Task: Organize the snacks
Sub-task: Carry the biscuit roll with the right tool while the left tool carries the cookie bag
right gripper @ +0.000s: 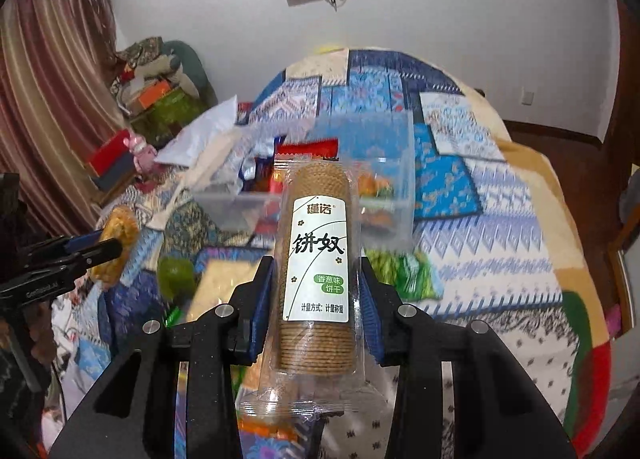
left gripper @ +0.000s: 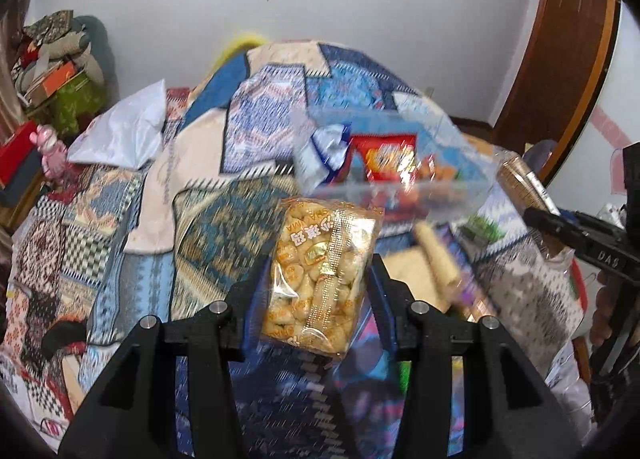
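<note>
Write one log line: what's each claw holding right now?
left claw: shut on puffed snack bag | right claw: shut on cracker sleeve | clear bin: ahead, holds snacks

Clear plastic bin [right gripper: 320,187] at twelve o'clock: top open, part-filled with packets. Loose snack packets [right gripper: 400,275] clutter the patterned bedspread [right gripper: 500,219] before it. Open bedspread from one to three o'clock.

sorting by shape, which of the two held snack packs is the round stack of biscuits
The biscuit sleeve in the right gripper; the left gripper holds a flat bag of small puffs.
</note>
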Motion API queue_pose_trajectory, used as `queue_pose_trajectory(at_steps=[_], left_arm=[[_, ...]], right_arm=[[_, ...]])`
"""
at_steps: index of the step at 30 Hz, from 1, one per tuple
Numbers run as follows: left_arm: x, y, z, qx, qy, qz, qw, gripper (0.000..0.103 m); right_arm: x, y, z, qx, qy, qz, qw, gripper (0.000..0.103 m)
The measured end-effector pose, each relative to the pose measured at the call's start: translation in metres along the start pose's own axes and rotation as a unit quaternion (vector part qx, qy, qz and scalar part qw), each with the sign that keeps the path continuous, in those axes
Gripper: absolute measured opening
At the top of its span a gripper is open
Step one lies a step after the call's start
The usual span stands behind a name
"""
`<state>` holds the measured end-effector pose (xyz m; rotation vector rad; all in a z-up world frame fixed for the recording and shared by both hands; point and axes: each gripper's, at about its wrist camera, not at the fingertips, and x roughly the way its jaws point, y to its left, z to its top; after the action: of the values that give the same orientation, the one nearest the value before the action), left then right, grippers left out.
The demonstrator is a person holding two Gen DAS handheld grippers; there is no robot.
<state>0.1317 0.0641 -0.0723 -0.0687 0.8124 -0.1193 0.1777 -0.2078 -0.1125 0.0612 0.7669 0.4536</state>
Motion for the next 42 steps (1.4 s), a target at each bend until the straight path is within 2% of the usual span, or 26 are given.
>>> queue_pose_trajectory(at_steps=[9,18,30,38,40,42], left_arm=[[0.022,-0.018,0.048,0.008,-0.017,-0.024,0.9995,0.047],[0.072,-0.021,0.079,-0.001,-0.005,-0.034,0.9994,0.047],[0.134,-0.029,0.093,0.004,0.026,-0.034,0.9991,0.046],[0.143,-0.032,0.091,0.013,0.024,-0.017,0.9995,0.047],[0.142,-0.033,0.092,0.014,0.03,-0.012,0.9994,0.049],[0.138,-0.033,0.091,0.012,0.031,-0.014,0.9993,0.058]], right_arm=[[0.005,-0.005,0.034,0.0,-0.029,0.0,1.0,0.036],[0.036,-0.008,0.061,0.0,-0.038,0.002,0.999,0.036],[0.093,-0.009,0.076,-0.01,-0.008,0.0,1.0,0.036],[0.107,-0.003,0.072,-0.036,0.004,-0.013,0.999,0.038],[0.106,-0.003,0.073,-0.037,0.007,-0.015,0.999,0.038],[0.103,-0.004,0.073,-0.034,0.01,-0.012,0.999,0.038]])
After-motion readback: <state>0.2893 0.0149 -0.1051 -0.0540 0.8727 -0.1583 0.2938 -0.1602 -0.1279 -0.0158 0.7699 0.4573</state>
